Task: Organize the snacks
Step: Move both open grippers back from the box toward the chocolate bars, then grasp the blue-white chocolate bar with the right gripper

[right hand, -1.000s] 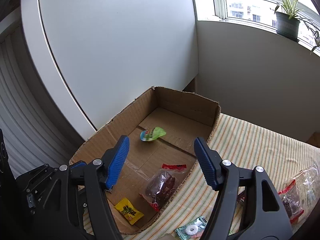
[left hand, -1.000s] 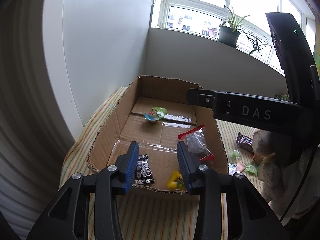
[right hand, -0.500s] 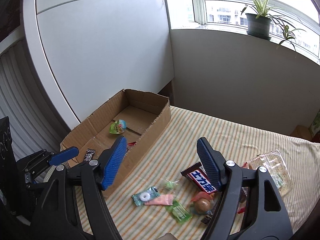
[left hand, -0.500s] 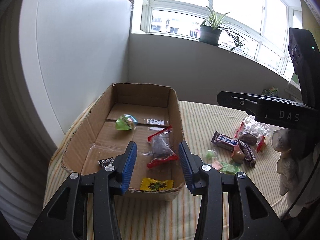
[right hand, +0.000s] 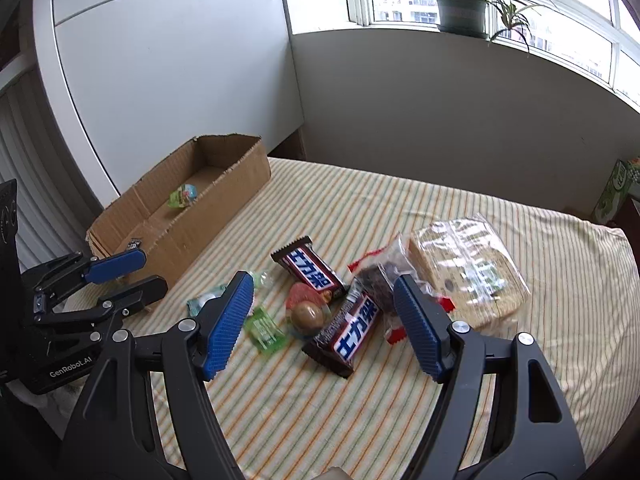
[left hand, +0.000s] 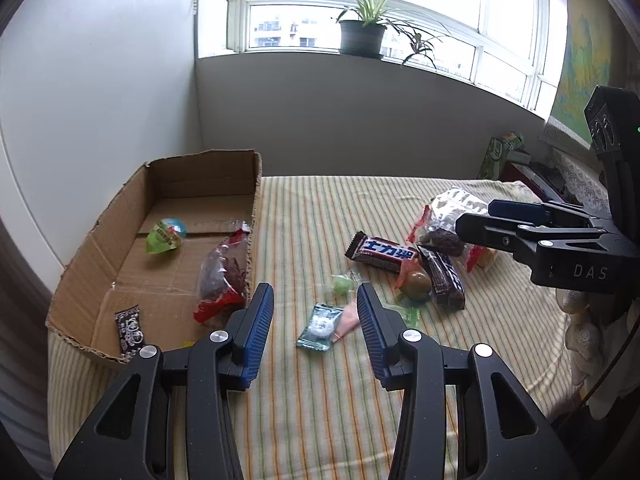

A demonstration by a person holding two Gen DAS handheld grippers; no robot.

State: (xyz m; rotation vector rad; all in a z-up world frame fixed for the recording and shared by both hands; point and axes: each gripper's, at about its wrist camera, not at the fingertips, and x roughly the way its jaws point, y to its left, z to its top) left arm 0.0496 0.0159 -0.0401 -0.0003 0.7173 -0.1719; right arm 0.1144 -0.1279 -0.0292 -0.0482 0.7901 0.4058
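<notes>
The cardboard box [left hand: 168,240] sits at one end of the striped cloth [left hand: 312,400], and I'll place everything from it. Inside lie a green jelly cup [left hand: 167,234] toward its far end, a red-edged bag of dark fruit [left hand: 222,276] leaning on the wall nearest the loose pile, and a small black sachet [left hand: 129,326] by the near corner.

Well away from the box sits the biggest loose thing, a clear pack of crackers [right hand: 468,270]. Between it and the box: another dark-fruit bag [right hand: 382,280], two dark chocolate bars [right hand: 310,270] [right hand: 348,332] crossing near a round brown sweet [right hand: 307,316], then a green candy [right hand: 266,330] and a white mint packet [left hand: 322,326] closest to the box.

The right gripper [right hand: 324,326] hangs spread wide and empty over the bars; the left gripper [left hand: 316,324], also parted and empty, straddles the mint.

My worry is the heap. The bars overlap the sweet and the fruit bag, so a closing pinch could catch two wrappers, or nudge the round sweet rolling across the cloth. The flat mint packet may slip out from the blue pads [left hand: 258,332], or the pads could bunch the cloth instead. With both tools working so near each other, they could also knock together.
</notes>
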